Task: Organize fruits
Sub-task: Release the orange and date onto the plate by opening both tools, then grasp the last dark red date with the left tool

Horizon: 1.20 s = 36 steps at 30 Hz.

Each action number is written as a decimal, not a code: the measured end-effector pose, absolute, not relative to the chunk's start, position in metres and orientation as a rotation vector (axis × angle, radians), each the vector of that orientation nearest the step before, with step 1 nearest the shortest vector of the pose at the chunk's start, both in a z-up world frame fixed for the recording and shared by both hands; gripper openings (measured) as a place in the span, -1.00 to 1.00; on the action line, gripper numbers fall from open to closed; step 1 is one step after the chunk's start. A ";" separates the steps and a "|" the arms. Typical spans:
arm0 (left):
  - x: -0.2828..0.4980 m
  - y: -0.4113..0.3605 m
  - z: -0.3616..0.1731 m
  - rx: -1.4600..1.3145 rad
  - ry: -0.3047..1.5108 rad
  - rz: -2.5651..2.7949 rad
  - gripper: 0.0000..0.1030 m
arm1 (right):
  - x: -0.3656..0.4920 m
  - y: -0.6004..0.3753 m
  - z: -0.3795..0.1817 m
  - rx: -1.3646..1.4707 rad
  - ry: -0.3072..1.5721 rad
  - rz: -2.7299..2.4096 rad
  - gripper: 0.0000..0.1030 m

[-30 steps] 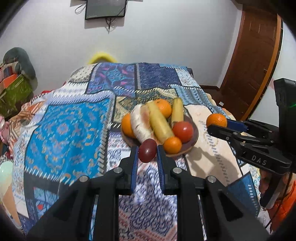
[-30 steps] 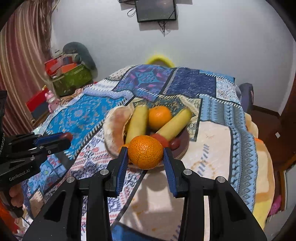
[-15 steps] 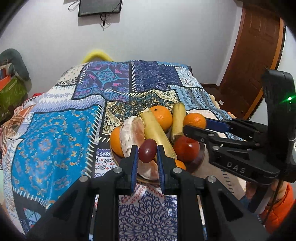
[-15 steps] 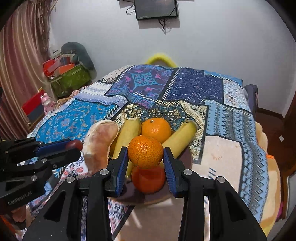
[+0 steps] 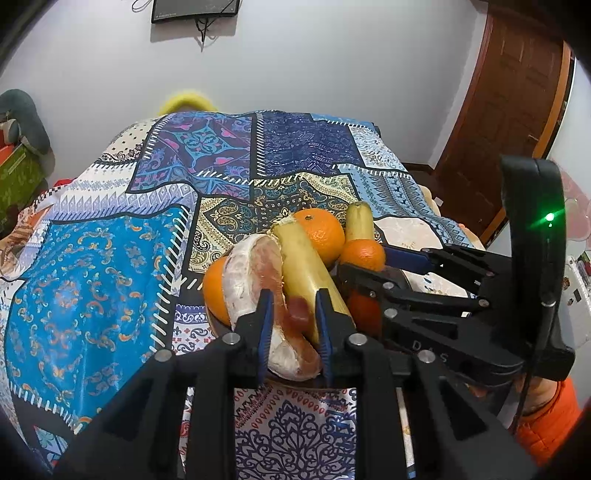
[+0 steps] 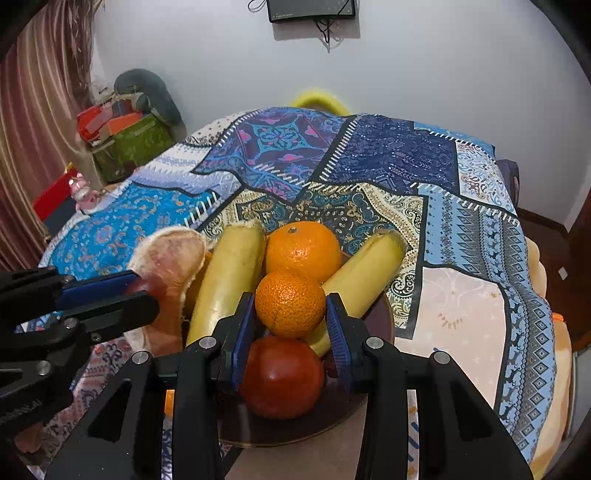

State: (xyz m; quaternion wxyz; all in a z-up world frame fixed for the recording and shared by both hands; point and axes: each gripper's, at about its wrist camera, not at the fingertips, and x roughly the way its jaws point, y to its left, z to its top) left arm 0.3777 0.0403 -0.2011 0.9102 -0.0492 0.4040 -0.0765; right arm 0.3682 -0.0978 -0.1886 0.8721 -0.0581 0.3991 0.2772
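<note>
Both grippers hang over the dark plate (image 6: 295, 435) of fruit that sits on the patchwork quilt (image 5: 92, 277) covering the bed. The left gripper (image 5: 294, 314) has its blue-padded fingers narrowed around a small dark red grape (image 5: 297, 314), which looks blurred in its own camera and sits just above the peeled pomelo segment (image 5: 255, 273) and beside the long banana (image 5: 306, 269). The right gripper (image 6: 290, 314) pinches a small mandarin (image 6: 290, 304) between its fingers, holding it over the plate directly above a red tomato (image 6: 282, 376) and in front of a larger orange (image 6: 303, 251). A second banana (image 6: 365, 266) leans out to the right of the pile, and another orange (image 5: 214, 291) peeks out at the pomelo's left edge. The two tools are close together, the right one just beside the left across the plate. On the far wall hangs a dark screen (image 6: 312, 9), and a brown wooden door (image 5: 513, 122) stands to the right of the bed.
</note>
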 end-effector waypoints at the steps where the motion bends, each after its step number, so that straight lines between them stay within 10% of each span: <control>1: 0.378 0.040 -0.201 -0.103 0.833 -0.158 -0.46 | 0.369 -0.098 -0.189 -0.121 0.836 0.579 -0.17; 20: 0.283 0.040 -0.113 -0.069 0.657 -0.110 -0.45 | 0.293 -0.143 -0.090 -0.039 0.650 0.564 -0.06; 36: 0.285 0.023 -0.218 -0.084 0.963 -0.199 -0.45 | 0.260 -0.133 -0.165 -0.097 0.840 0.607 -0.03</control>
